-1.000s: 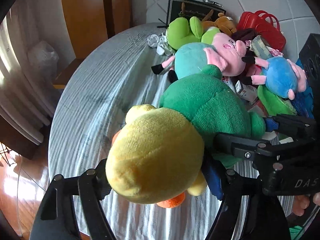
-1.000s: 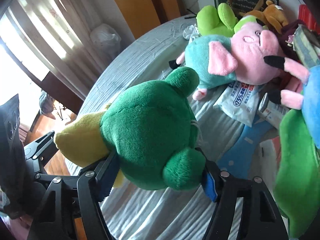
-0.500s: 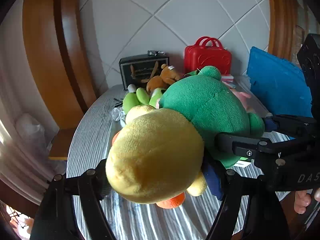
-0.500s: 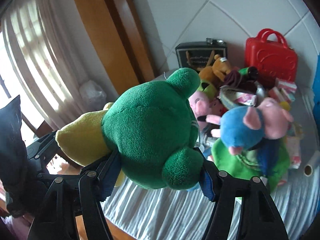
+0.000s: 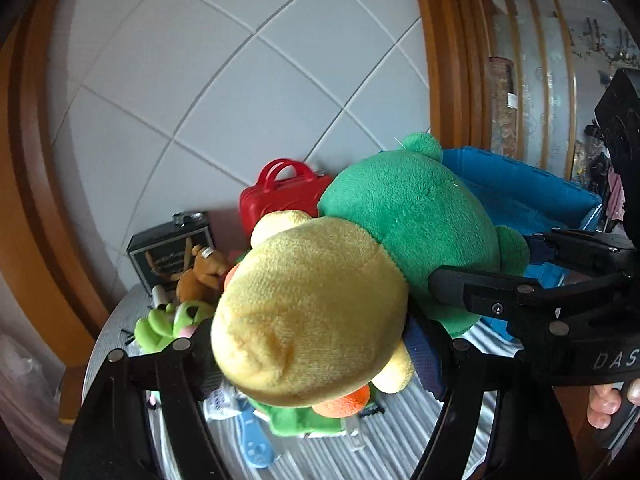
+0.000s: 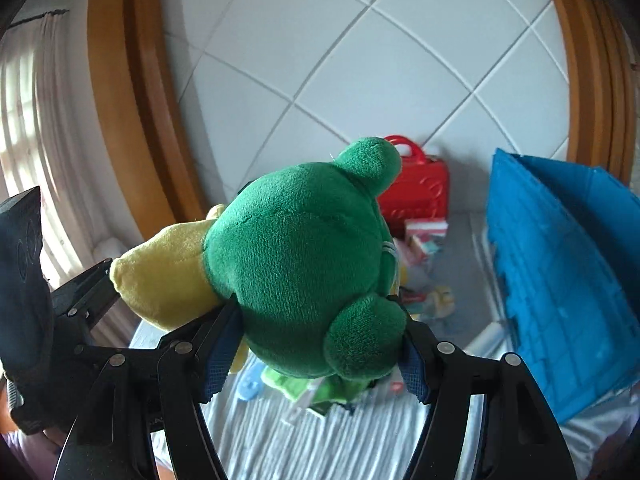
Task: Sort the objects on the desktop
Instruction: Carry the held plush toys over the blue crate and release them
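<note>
Right gripper (image 5: 476, 284) lettered "DAS"

Grey striped counter (image 6: 280, 432) below. On it: red case (image 5: 280, 204) at twelve o'clock against the wall, blue crate (image 6: 560, 280) at three, lime plush (image 5: 156, 328) at nine, blue comb (image 5: 252, 444) near six.

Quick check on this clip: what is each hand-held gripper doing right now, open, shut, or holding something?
Left hand-held gripper: shut on the yellow end of the plush toy.
Right hand-held gripper: shut on the green end of the same plush toy.
</note>
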A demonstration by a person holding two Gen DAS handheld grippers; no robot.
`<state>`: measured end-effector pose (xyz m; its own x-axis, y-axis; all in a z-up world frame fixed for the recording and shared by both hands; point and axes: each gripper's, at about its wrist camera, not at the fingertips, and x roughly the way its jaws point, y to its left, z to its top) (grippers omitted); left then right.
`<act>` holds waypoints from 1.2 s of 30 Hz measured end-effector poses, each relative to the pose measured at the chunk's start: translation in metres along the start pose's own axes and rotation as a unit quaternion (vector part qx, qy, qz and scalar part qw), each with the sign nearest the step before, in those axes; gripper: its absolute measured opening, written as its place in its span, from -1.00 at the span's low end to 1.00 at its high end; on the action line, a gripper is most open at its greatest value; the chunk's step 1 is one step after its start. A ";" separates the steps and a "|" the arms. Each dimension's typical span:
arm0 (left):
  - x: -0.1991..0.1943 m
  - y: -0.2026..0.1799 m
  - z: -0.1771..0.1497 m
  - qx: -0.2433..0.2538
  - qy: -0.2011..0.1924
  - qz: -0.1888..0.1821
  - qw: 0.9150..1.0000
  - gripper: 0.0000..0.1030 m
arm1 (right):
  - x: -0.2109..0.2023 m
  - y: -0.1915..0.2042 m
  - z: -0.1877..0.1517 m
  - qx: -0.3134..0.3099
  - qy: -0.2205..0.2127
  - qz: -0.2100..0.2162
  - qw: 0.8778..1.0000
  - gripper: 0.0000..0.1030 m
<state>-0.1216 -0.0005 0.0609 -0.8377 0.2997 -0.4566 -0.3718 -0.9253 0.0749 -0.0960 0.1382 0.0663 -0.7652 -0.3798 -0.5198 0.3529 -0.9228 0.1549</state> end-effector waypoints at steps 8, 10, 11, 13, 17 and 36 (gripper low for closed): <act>0.058 -0.172 0.088 0.010 -0.054 -0.041 0.998 0.46 | -0.069 -0.170 0.036 -0.017 -0.045 -0.057 0.997 0.34; 0.074 -0.218 0.108 0.005 -0.054 -0.051 0.997 0.47 | -0.085 -0.218 0.044 -0.019 -0.045 -0.065 0.997 0.34; 0.083 -0.240 0.117 0.003 -0.053 -0.056 0.997 0.47 | -0.093 -0.242 0.047 -0.020 -0.044 -0.071 0.996 0.34; 0.099 -0.283 0.132 0.001 -0.050 -0.065 0.997 0.47 | -0.107 -0.288 0.051 -0.021 -0.042 -0.080 0.996 0.34; 0.133 -0.361 0.154 0.005 -0.019 -0.074 0.997 0.48 | -0.121 -0.371 0.056 0.004 -0.017 -0.083 0.996 0.34; 0.223 -0.489 0.144 -0.004 0.121 -0.098 0.988 0.61 | -0.133 -0.531 -0.007 0.100 0.053 -0.106 0.988 0.47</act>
<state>-0.1837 0.5526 0.0503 -0.6291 0.4093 -0.6608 -0.5129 -0.8574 -0.0428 -0.1777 0.6792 0.0475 -0.7460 -0.1770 -0.6420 0.0685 -0.9793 0.1905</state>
